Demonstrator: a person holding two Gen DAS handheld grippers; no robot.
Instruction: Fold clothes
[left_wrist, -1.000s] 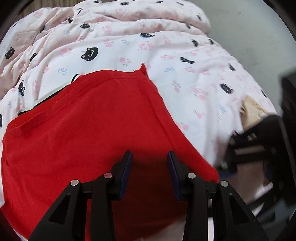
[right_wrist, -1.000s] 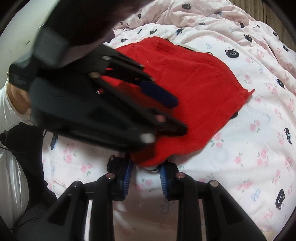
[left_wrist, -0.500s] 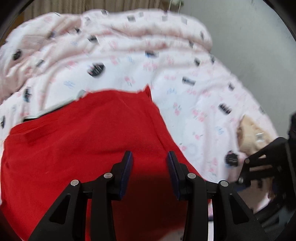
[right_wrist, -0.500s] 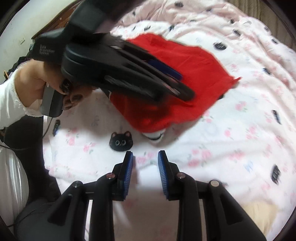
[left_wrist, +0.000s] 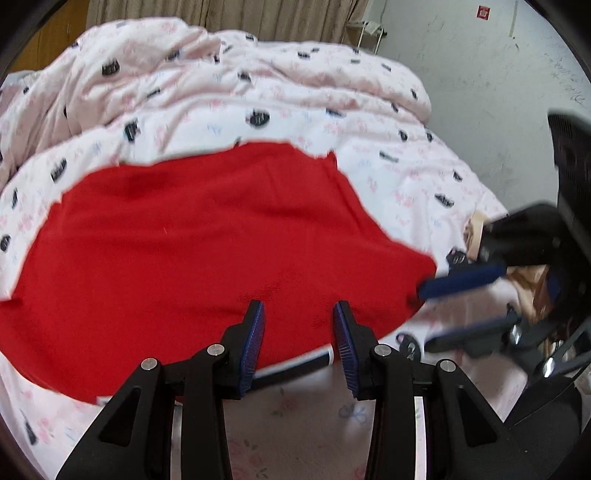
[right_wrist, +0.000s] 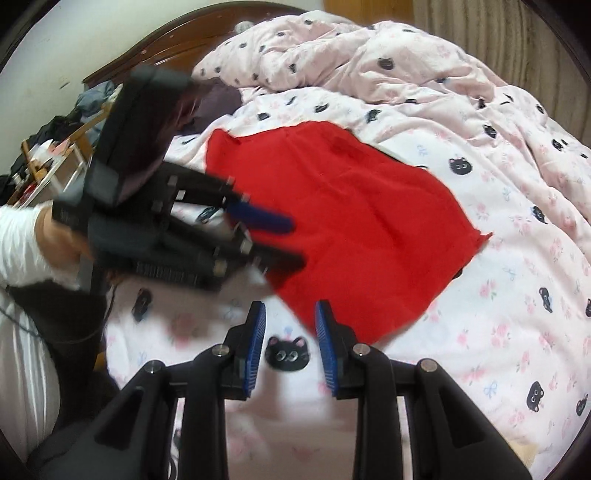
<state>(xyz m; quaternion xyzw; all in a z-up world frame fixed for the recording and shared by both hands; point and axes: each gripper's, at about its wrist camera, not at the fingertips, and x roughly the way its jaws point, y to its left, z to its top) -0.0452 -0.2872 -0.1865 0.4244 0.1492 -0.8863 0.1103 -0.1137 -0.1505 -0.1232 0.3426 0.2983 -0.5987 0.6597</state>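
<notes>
**Red garment on bed, both grippers above its near edge**

Person's hand (right_wrist: 61, 236), white sleeve, far left of the right-wrist view: grips the left gripper's handle. Left gripper (left_wrist: 299, 328): angled downward over the near hem, jaws parted, nothing between the pads. Red garment (left_wrist: 207, 243): spread flat on the pink cat-print duvet (left_wrist: 258, 107), one corner pointing toward the far right. Right gripper (right_wrist: 290, 326): angled downward over bare duvet just beside the garment's near corner; jaws released, holding nothing, one blue pad close to the red edge.
</notes>
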